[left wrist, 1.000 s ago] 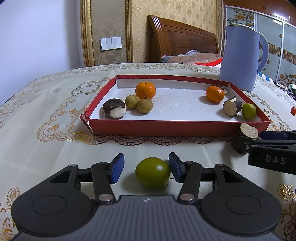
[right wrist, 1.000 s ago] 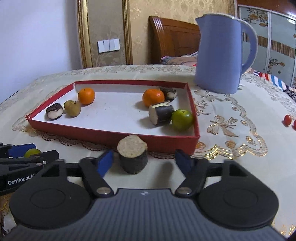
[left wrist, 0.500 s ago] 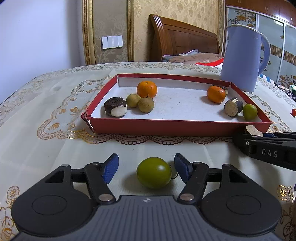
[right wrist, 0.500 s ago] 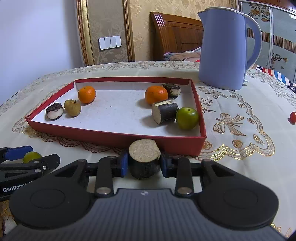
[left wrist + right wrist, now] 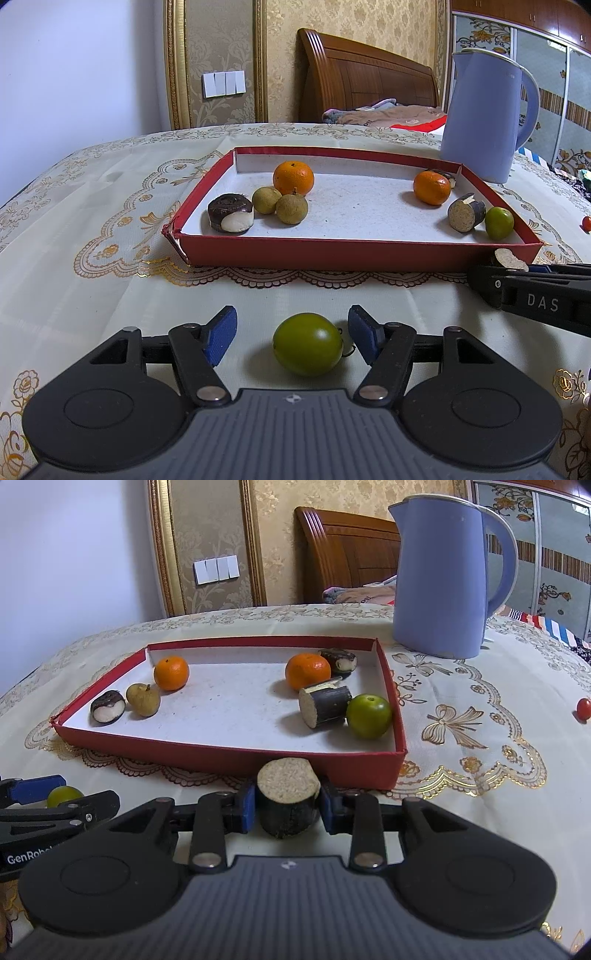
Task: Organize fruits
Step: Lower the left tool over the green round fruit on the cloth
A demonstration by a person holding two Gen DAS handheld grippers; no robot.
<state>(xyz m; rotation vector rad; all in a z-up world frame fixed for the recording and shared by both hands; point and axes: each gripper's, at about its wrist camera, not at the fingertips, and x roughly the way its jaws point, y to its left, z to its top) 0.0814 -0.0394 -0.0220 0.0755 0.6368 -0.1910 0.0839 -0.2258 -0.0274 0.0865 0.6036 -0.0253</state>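
A green round fruit [image 5: 307, 343] lies on the tablecloth between the blue pads of my left gripper [image 5: 291, 325], which stands open with gaps on both sides of the fruit. My right gripper [image 5: 288, 808] is shut on a dark-skinned cane piece [image 5: 288, 794] with a pale cut end up, just in front of the red tray [image 5: 221, 751]. From the left wrist view the right gripper [image 5: 532, 291] shows side-on at the tray's [image 5: 332, 254] near right corner. The tray holds two oranges, brown longans, dark peeled pieces, another cane piece [image 5: 325, 705] and a green fruit [image 5: 368, 715].
A tall lilac jug [image 5: 443, 579] stands behind the tray's right corner. A small red tomato [image 5: 584, 709] lies on the cloth far right. A wooden headboard and wall stand beyond the table.
The left jaws have spread wider around the green fruit. The right jaws, open around the cane piece a second ago, have closed on it.
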